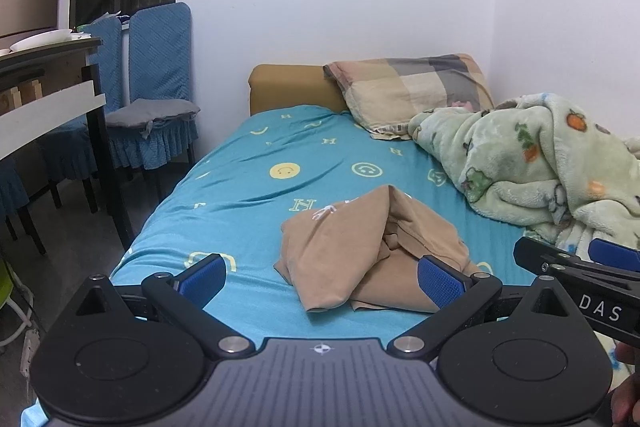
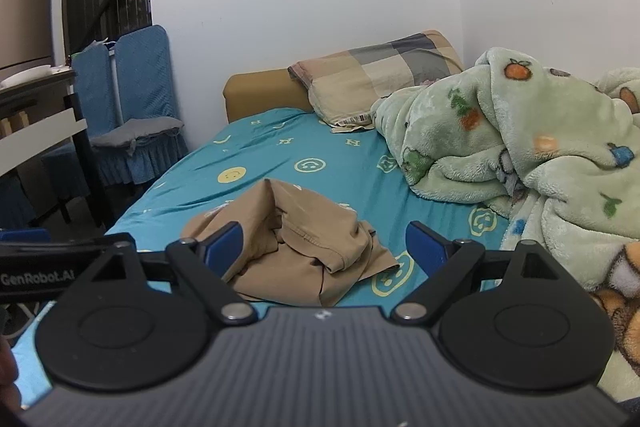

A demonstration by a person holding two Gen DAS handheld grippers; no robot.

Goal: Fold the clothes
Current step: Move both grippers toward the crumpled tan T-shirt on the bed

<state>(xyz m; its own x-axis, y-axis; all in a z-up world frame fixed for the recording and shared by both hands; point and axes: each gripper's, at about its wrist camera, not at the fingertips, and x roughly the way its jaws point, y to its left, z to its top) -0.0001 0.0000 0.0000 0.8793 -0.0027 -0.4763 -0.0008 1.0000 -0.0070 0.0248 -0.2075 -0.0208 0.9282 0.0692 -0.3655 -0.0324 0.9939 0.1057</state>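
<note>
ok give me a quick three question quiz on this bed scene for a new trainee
1. True or false: the tan garment already lies neatly folded on the blue sheet.
2. Multiple choice: the green fleece blanket is heaped A) on the chair, B) on the bed's right side, C) over the garment.
3. Fill in: the jaws of the left gripper and right gripper are both ____, holding nothing.

Key: 1 false, it is crumpled; 2 B; 3 open.
</note>
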